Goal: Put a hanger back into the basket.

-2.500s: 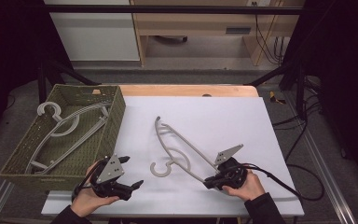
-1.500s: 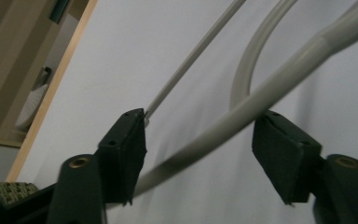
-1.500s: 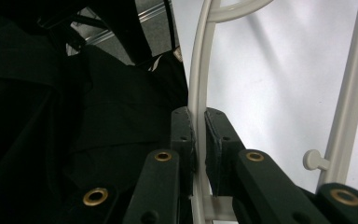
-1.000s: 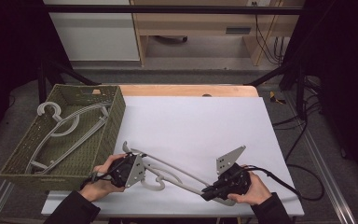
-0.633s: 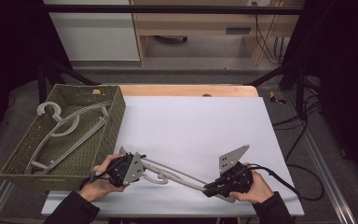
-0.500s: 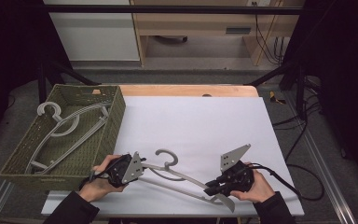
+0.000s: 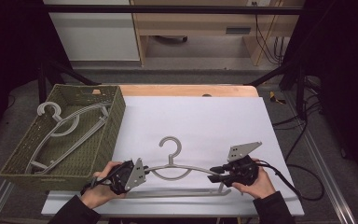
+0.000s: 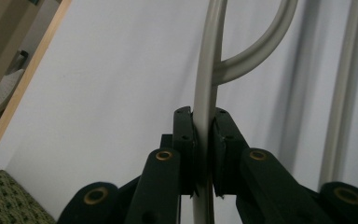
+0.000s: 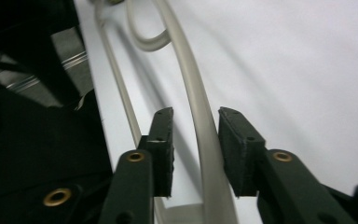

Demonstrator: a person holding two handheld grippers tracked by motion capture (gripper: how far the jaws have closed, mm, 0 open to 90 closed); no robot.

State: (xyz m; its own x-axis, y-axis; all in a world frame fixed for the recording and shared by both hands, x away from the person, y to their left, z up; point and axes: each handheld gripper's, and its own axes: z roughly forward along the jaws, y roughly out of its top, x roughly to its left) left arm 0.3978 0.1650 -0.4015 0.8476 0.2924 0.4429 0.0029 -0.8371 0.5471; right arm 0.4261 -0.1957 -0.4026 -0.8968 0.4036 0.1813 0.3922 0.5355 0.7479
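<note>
A grey plastic hanger (image 7: pixel 170 161) lies across the front of the white table (image 7: pixel 205 121), its hook pointing away from me. My left gripper (image 7: pixel 142 171) has just been closing and is shut on the hanger's left arm; in the left gripper view the pads of the left gripper (image 8: pixel 203 135) press both sides of the hanger's rod (image 8: pixel 209 60). My right gripper (image 7: pixel 214 173) is at the hanger's right arm. Its jaws have just been opening. In the right gripper view the hanger's rod (image 9: pixel 186 74) runs between the jaws of the right gripper (image 9: pixel 196 140) with a gap on each side.
A green woven basket (image 7: pixel 114 121) stands at the table's left and holds other grey hangers (image 7: pixel 65 128). Cables trail off the right edge by my right hand. The table's wooden far edge (image 7: pixel 186 90) borders a dark floor.
The hanger has turned from a slant with its hook toward me to lying level with its hook pointing away. The right jaws have parted from the rod. The left jaws have closed on it.
</note>
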